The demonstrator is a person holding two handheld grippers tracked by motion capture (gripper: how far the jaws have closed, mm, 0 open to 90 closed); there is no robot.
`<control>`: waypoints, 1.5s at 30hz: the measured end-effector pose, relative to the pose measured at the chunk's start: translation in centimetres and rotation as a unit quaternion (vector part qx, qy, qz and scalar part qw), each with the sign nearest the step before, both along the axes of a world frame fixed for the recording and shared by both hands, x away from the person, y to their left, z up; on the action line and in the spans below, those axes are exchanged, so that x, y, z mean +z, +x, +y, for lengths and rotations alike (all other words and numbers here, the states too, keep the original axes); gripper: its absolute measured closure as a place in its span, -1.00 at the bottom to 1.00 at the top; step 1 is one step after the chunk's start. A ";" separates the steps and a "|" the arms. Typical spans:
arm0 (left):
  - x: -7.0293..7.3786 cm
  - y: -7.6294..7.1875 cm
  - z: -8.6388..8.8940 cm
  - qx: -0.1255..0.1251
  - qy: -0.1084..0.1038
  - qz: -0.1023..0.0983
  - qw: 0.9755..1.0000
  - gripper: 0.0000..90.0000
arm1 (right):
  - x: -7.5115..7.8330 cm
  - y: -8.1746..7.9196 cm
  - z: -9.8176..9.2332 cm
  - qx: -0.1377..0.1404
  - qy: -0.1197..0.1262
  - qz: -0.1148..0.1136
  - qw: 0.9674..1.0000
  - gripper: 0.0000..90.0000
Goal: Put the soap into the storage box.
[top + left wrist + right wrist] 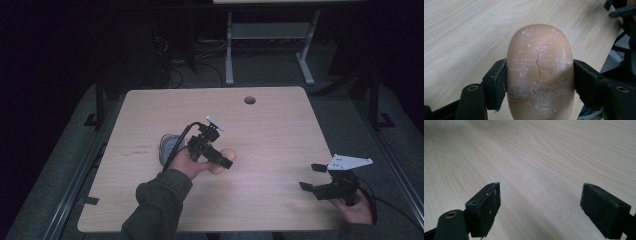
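Soap bar (540, 72), peach, oval, scuffed white on its face, sits clamped between my left gripper's (226, 159) jaws, both pads tight against its sides. I hold it above the middle of the worktop (280, 125), a little left of centre. Grey dish-like object (169, 147) lies on the wood just left of that hand, partly hidden. My right gripper (311, 177) is at the near right edge, jaws spread wide with nothing between them, pale wood grain beneath.
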State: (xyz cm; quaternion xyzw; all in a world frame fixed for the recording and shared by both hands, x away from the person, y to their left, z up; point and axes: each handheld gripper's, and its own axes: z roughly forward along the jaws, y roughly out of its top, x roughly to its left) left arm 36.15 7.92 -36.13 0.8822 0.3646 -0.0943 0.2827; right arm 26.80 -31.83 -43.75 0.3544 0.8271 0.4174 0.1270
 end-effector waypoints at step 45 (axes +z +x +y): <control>1.9 3.9 9.7 0.143 0.001 0.010 0.990 -0.28 | 0.2 0.1 0.1 0.001 0.010 -0.003 1.000 -0.65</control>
